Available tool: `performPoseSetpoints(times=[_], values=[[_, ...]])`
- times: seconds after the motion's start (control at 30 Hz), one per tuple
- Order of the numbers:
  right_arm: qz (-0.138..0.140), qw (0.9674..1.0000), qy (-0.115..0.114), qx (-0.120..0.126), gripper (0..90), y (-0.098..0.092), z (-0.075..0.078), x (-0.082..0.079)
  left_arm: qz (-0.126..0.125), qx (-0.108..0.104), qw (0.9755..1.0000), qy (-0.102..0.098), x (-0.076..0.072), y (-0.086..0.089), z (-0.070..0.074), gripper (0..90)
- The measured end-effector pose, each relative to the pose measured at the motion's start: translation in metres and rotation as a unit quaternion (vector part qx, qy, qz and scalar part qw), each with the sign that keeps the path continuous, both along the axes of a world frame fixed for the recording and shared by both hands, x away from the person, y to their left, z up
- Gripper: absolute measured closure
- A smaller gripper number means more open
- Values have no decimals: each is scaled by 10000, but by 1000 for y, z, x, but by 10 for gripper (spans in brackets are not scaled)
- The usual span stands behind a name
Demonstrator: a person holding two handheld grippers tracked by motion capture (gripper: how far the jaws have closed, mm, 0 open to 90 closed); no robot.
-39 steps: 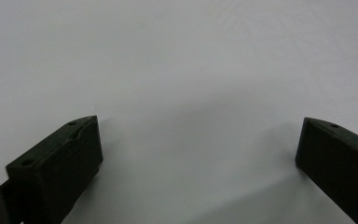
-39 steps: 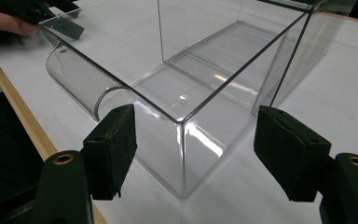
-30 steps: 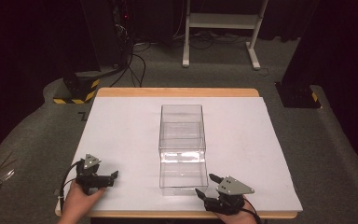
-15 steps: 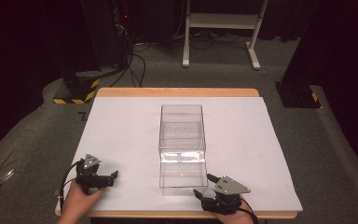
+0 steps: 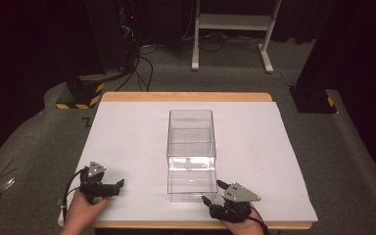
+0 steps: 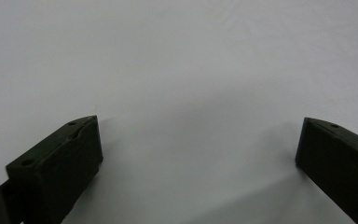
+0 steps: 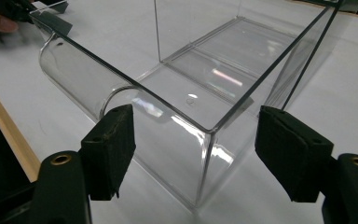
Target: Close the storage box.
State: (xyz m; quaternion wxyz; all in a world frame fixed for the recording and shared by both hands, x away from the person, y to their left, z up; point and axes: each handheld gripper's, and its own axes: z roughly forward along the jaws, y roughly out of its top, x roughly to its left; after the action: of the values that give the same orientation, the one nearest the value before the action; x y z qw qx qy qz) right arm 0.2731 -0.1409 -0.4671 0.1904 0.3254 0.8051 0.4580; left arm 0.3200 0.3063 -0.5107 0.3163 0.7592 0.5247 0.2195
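The right gripper [image 7: 193, 149], its fingers [image 7: 109, 149] just widening, straddles a corner of the clear box [image 5: 191, 147] ungripped; an off-centre pinch could skid it across the white surface [image 5: 127, 142]; left gripper [image 6: 198, 154] rests released

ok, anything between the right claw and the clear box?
Nothing visible. The right claw has just been opening; its jaws straddle the near corner of the clear box, pads off the walls. Only bare white table cover surrounds it. The left claw sits apart, open.
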Motion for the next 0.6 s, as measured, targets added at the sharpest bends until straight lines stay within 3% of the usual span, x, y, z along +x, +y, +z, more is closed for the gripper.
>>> performPoseSetpoints(times=[0.27,0.6], values=[[-225,9997,11,53,198,2,0,5,-16,18,10000,8,0,0,0,6],[-374,9993,-18,43,167,5,-2,11,-16,20,10000,9,0,0,0,6]])
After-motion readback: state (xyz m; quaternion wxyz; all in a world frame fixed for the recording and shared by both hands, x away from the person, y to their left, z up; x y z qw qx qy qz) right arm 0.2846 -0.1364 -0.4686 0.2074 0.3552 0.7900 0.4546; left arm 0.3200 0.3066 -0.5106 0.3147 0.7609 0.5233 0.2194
